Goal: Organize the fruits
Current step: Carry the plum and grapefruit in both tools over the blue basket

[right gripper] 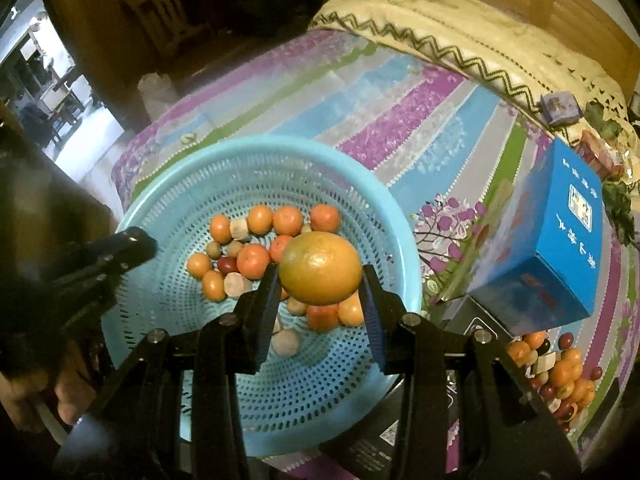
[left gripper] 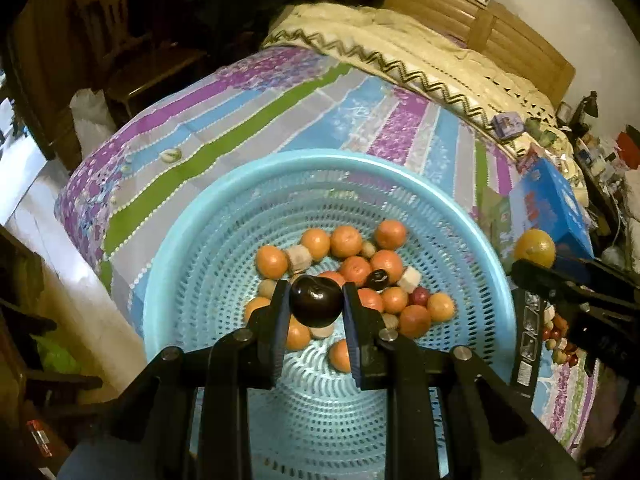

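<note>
A light blue perforated basket [left gripper: 192, 240] sits on a striped bedspread and holds several oranges [left gripper: 346, 241], pale cubes and small dark fruits. My left gripper [left gripper: 316, 300] is shut on a dark plum [left gripper: 316, 300], held above the basket's middle. My right gripper [right gripper: 320, 276] is shut on a large yellow-orange citrus [right gripper: 320, 268], above the basket [right gripper: 360, 176] on its right side. The citrus also shows at the right of the left wrist view [left gripper: 535, 248]. The left gripper's body shows at the left in the right wrist view [right gripper: 108, 256].
A blue box [right gripper: 560, 248] lies right of the basket on a dark tray. A pile of loose small fruits [right gripper: 560, 372] lies in front of it. A cream quilt [left gripper: 400, 48] and wooden headboard are at the far side. The bed's edge is at the left.
</note>
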`<act>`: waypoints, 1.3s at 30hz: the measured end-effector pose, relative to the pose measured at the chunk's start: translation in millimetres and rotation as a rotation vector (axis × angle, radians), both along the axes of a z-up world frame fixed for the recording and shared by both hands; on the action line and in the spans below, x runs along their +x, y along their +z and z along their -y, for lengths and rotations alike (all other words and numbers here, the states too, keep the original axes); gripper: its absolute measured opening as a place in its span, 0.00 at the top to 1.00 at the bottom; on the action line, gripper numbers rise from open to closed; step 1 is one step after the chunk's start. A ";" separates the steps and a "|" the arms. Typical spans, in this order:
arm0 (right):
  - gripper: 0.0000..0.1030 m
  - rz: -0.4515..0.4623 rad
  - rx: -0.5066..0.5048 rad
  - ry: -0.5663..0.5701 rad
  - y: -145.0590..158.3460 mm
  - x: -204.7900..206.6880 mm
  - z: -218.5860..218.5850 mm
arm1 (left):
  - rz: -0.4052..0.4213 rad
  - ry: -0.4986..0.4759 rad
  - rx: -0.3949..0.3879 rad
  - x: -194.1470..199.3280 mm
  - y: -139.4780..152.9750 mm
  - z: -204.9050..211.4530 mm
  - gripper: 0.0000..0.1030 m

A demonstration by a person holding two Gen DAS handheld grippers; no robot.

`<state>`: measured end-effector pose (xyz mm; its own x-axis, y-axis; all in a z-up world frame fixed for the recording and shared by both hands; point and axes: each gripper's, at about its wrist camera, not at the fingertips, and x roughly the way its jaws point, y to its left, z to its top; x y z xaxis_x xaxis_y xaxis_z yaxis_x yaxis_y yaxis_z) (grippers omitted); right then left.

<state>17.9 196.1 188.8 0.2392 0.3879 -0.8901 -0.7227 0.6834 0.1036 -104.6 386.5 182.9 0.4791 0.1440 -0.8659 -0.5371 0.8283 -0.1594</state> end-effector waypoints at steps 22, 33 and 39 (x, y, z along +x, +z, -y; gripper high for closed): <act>0.61 -0.075 -0.037 0.025 -16.9 10.3 -4.3 | -0.048 0.004 -0.067 3.9 -24.0 -16.8 0.75; 0.60 -0.079 -0.040 0.032 -20.4 10.3 -6.5 | -0.065 0.005 -0.083 7.7 -31.6 -15.5 0.76; 0.60 -0.079 -0.037 0.034 -20.4 10.3 -6.5 | -0.077 0.003 -0.092 9.2 -36.3 -15.5 0.60</act>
<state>28.3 202.6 168.4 0.1546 0.3609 -0.9197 -0.7361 0.6630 0.1364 -95.3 402.0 146.6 0.4099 0.0633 -0.9099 -0.5534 0.8103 -0.1929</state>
